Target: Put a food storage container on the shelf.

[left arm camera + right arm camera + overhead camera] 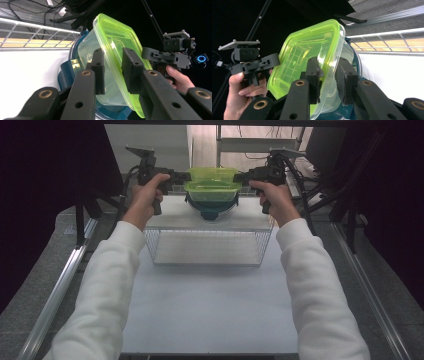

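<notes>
Both grippers are holding the container up, long axis running left to right.
The left gripper [181, 176] and right gripper [242, 176] jaws are clenching the translucent green container's [212, 184] rim, above the wire basket [207, 247].

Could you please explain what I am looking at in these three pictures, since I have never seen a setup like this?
There is no robot here: a person in white sleeves holds a hand-operated claw in each hand. The wide picture comes from a fixed camera above the person, looking down on a white table. The other two come from small cameras riding on each claw, so you look along its two black jaws.

On the table stands a wire basket. Above its far side, the left claw and the right claw grip opposite ends of a clear container with a yellow-green lid; a dark blue bowl-like piece sits under it. In each claw view the jaws pinch the container's rim, with the other hand and claw behind it.
</notes>
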Tool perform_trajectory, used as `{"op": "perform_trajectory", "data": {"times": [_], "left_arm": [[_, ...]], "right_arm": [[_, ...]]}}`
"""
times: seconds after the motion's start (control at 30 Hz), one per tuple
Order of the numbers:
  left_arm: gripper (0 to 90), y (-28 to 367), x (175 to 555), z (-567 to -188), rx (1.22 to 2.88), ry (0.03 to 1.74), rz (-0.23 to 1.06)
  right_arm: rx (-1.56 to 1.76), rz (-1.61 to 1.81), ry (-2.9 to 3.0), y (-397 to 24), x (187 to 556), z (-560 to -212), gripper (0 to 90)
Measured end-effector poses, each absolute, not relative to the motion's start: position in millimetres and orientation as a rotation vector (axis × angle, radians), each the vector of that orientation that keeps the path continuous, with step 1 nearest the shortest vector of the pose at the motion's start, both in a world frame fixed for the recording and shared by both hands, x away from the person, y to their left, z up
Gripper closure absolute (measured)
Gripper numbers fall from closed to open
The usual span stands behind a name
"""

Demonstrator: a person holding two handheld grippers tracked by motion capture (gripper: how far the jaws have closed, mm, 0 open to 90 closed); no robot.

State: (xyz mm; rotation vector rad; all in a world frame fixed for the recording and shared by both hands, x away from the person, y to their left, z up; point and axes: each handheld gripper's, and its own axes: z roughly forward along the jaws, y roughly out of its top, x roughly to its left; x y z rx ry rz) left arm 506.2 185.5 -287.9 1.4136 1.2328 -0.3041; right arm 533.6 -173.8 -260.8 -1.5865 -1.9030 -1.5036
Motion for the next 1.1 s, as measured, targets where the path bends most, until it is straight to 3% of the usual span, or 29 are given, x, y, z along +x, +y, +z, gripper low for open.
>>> {"op": "perform_trajectory", "data": {"times": [0.07,0.17,0.23,0.33,0.83,1.1], "left_arm": [[66.4,185,506,-288,1.413,1.231,-0.281],[47.8,188,505,-287,1.403,1.246,-0.223],[39.2,191,503,-284,1.384,1.238,-0.185],[29.9,195,498,-279,1.390,1.197,-0.139],[25.2,202,449,-277,1.503,1.066,0.042],[23.5,204,401,-290,1.598,1.016,0.136]], "right_arm": [[-1.592,-1.514,-1.906,-173,533,-262,68.1],[-1.608,-1.564,-1.897,-177,531,-262,55.3],[-1.613,-1.611,-1.908,-181,529,-259,44.3],[-1.565,-1.676,-1.943,-186,523,-253,36.6],[-1.273,-1.777,-2.316,-194,472,-241,32.6],[-1.182,-1.797,-2.411,-209,443,-253,29.7]]}}
